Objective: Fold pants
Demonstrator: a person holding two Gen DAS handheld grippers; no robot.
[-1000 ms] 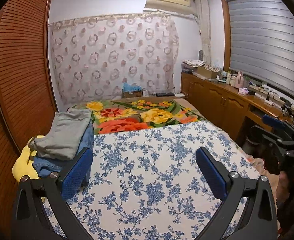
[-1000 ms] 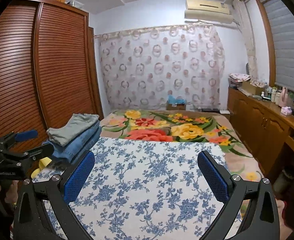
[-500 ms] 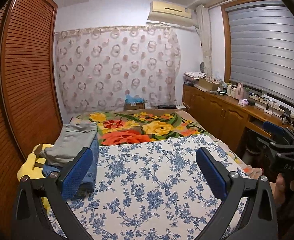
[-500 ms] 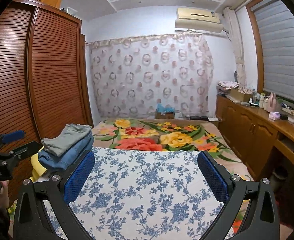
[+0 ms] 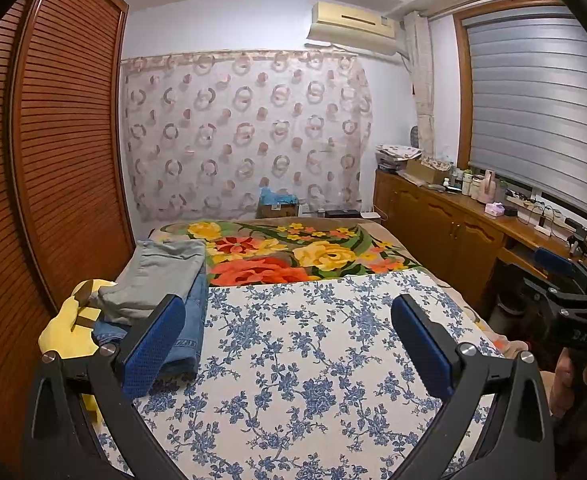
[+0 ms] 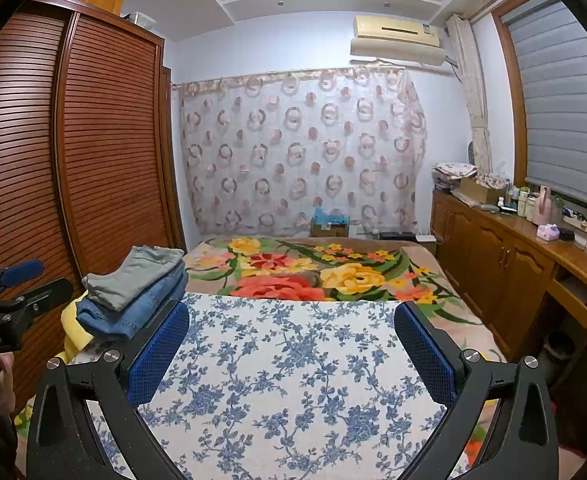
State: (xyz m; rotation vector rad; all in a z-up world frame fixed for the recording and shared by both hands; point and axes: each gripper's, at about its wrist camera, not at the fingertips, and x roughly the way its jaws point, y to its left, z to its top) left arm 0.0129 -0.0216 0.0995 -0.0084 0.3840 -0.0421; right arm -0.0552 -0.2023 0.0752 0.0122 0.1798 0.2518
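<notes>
A stack of folded pants lies at the bed's left edge: grey pants (image 5: 161,276) (image 6: 137,272) on top of blue jeans (image 5: 191,328) (image 6: 141,308), with a yellow cloth (image 5: 63,332) beneath. My left gripper (image 5: 289,340) is open and empty, held above the blue-flowered sheet (image 5: 301,360), with the stack just left of its left finger. My right gripper (image 6: 291,344) is open and empty above the same sheet (image 6: 289,380). Each gripper shows at the edge of the other's view.
A flowered blanket (image 5: 293,252) covers the bed's far half. A wooden slatted wardrobe (image 5: 53,160) stands close on the left. A wooden cabinet counter (image 5: 453,224) with bottles and boxes runs along the right wall under a blind. A curtain hangs behind the bed.
Both grippers have risen and pulled back, so the bed sits lower and more ceiling shows. Both stay open and empty.
</notes>
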